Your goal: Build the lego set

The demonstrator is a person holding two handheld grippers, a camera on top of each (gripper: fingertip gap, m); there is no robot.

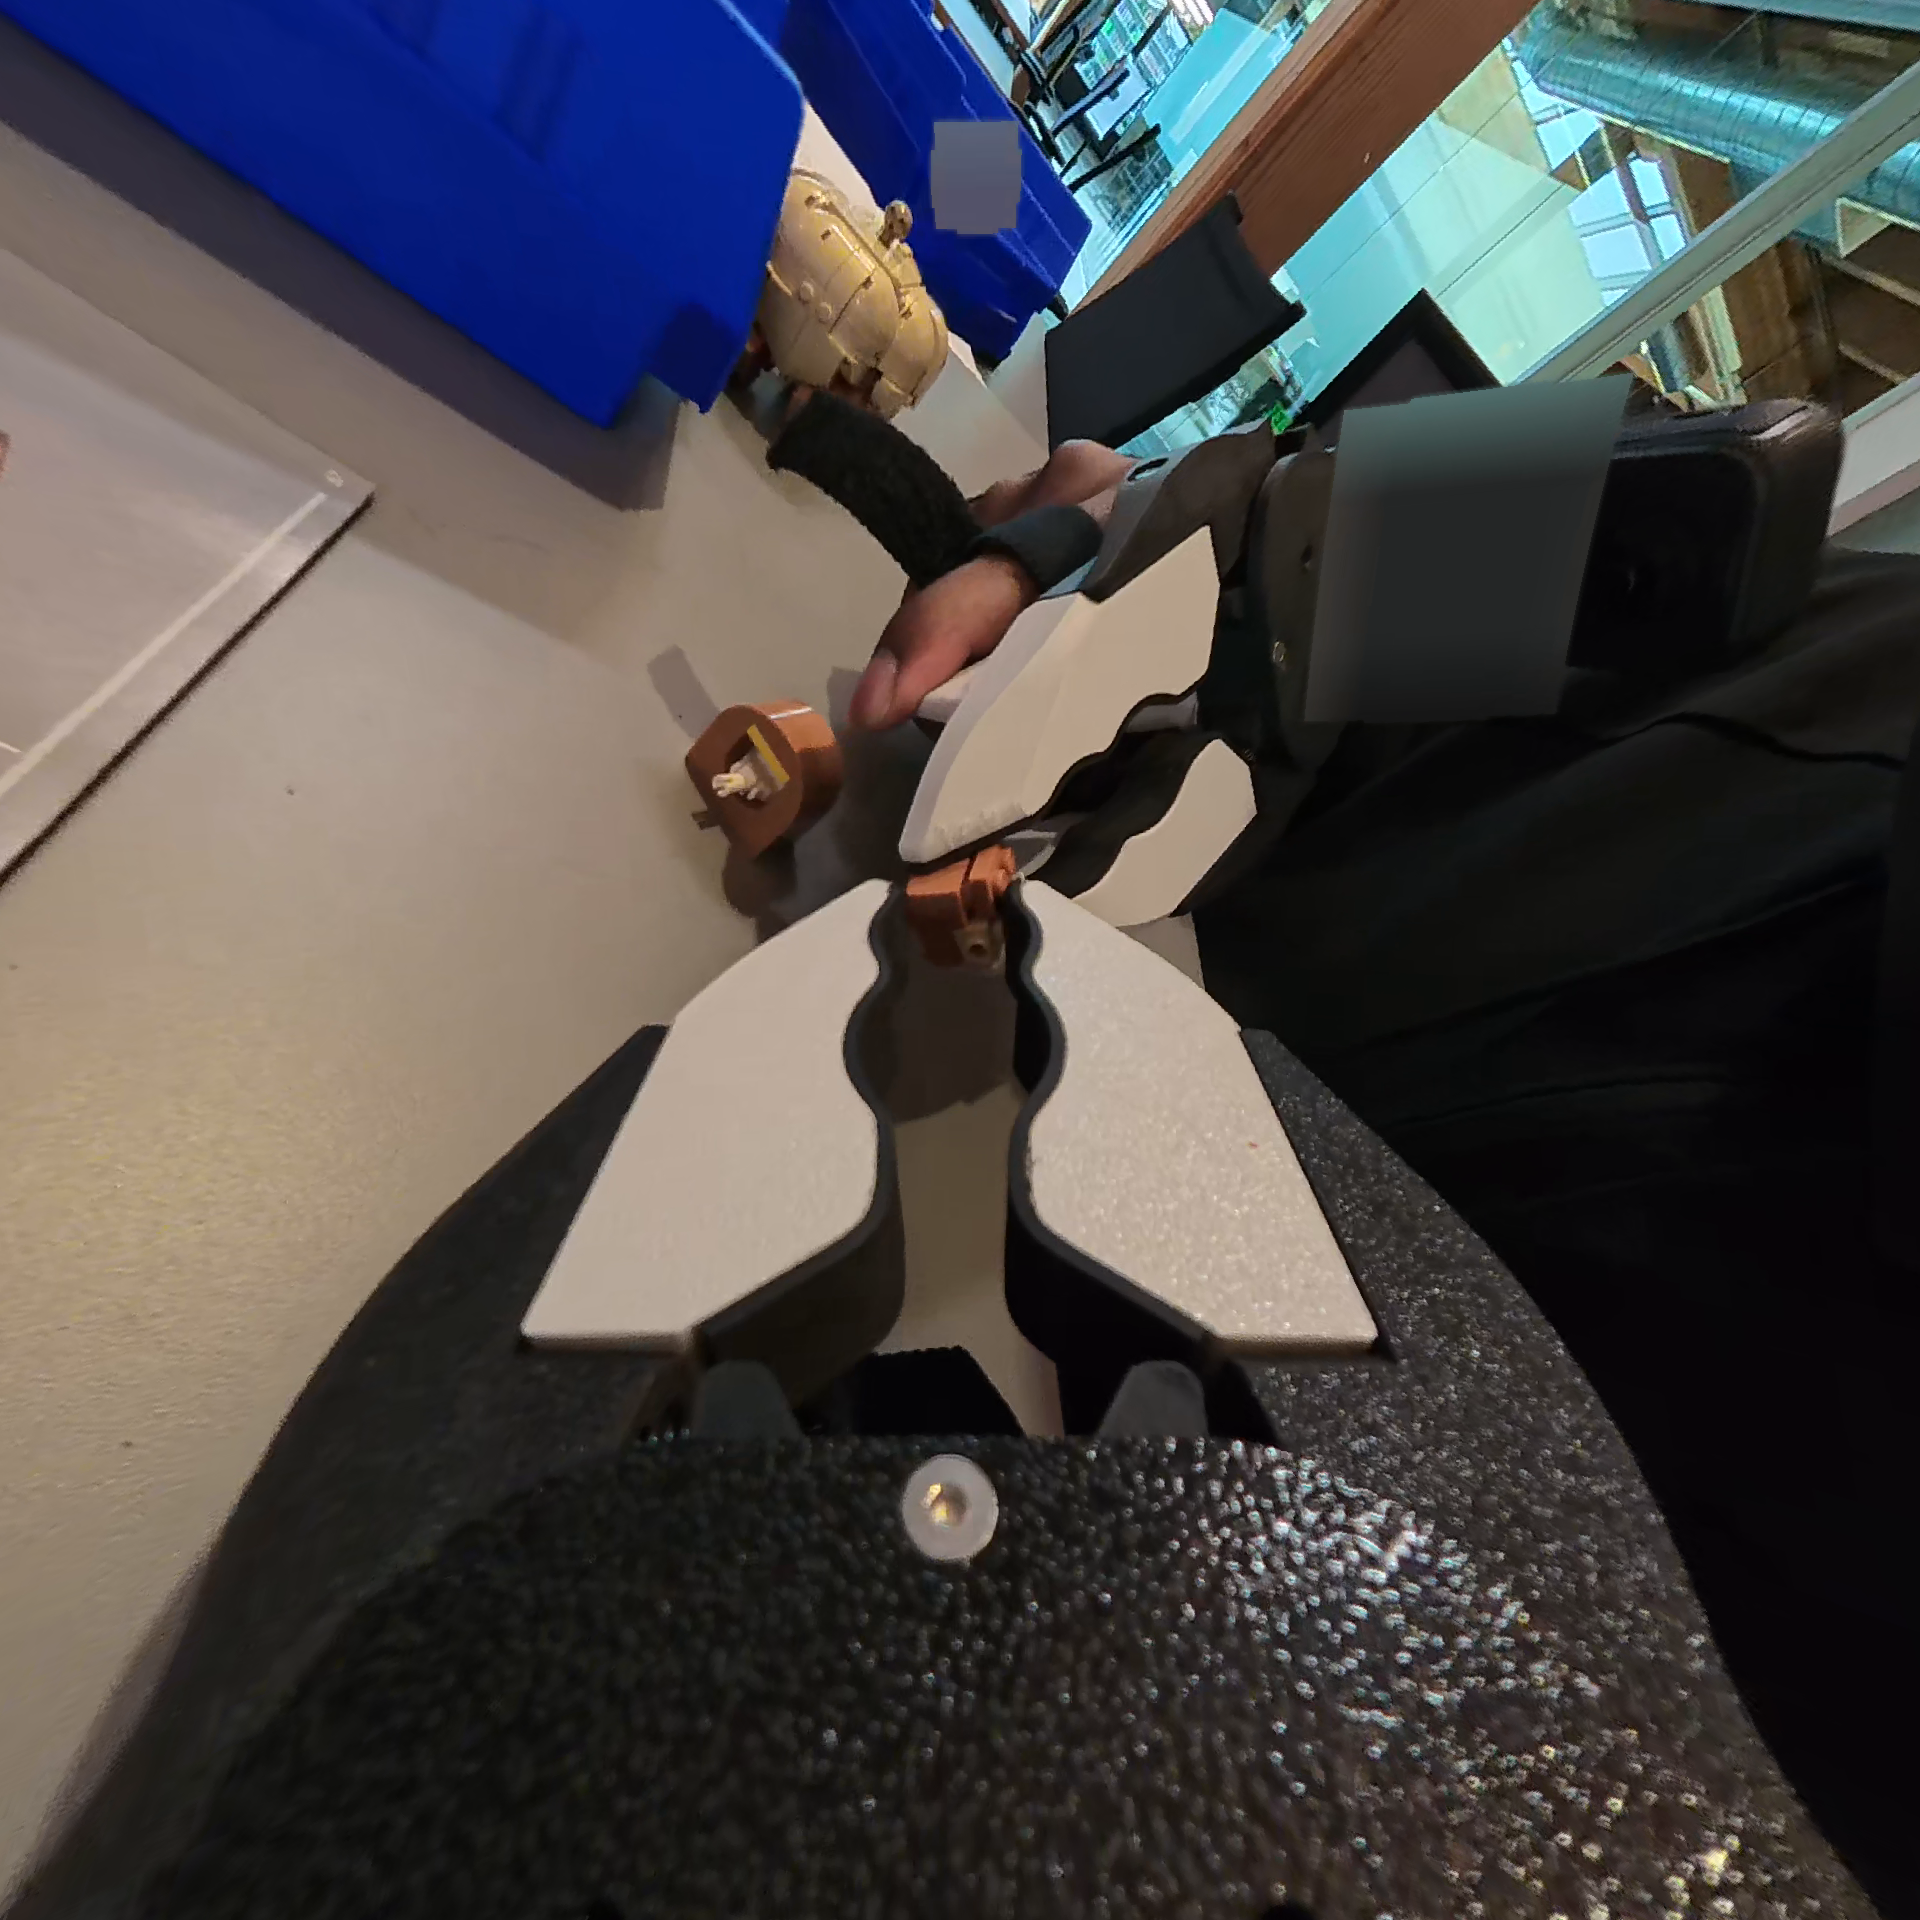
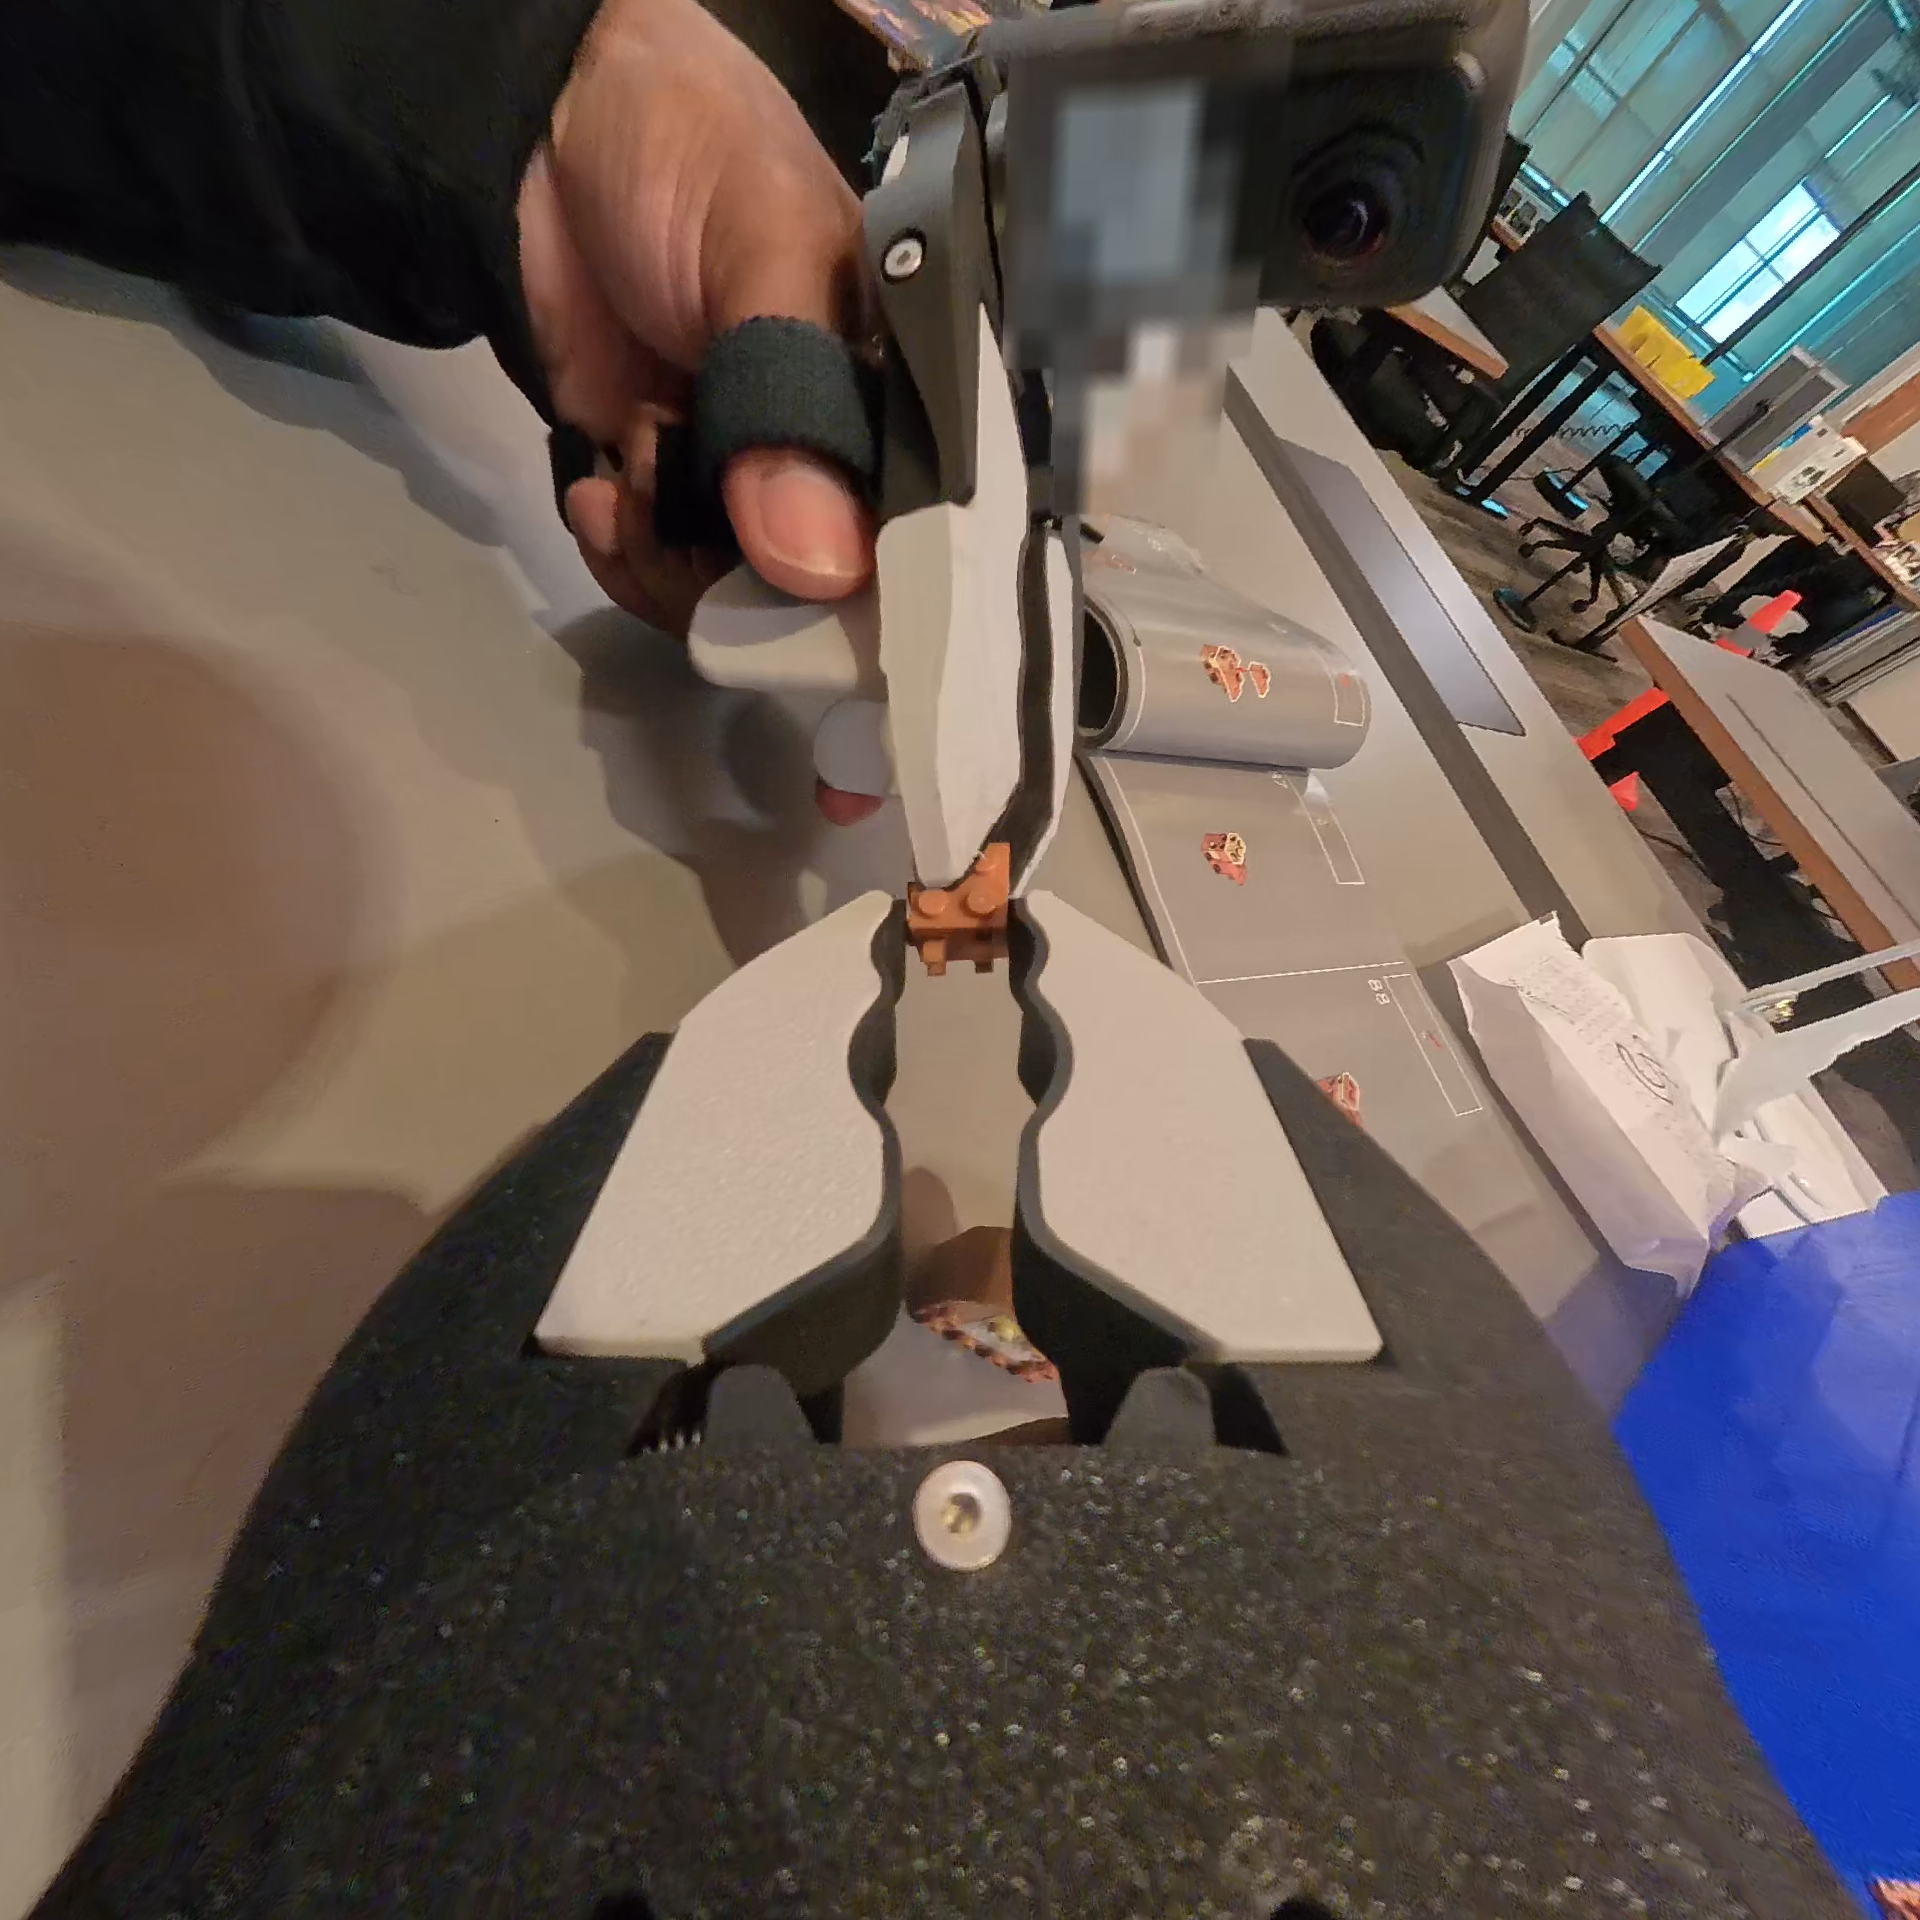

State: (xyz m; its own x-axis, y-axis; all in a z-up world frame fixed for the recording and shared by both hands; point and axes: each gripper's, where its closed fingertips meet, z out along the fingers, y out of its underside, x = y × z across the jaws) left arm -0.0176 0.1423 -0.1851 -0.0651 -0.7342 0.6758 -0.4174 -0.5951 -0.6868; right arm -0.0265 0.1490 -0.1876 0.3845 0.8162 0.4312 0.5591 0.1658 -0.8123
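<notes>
Both grippers meet tip to tip above the grey table (image 1: 312,935), and each has hold of a small brown brick piece. The left gripper (image 1: 951,920) is nearly closed, its two pads pressing the sides of a brown brick piece (image 1: 948,914). The right gripper (image 2: 958,925) is also almost closed, on a brown studded brick piece (image 2: 956,920). The two pieces touch each other, but I cannot tell whether they are already locked together or only set one against the other. A bigger brown round assembly (image 1: 764,774) lies on the table just beside the tips, apart from both grippers. An open instruction booklet (image 2: 1299,935) lies further back, with crumpled white paper (image 2: 1600,1081) near it. Blue bins (image 1: 468,177) and a tan model (image 1: 852,291) stand behind.
</notes>
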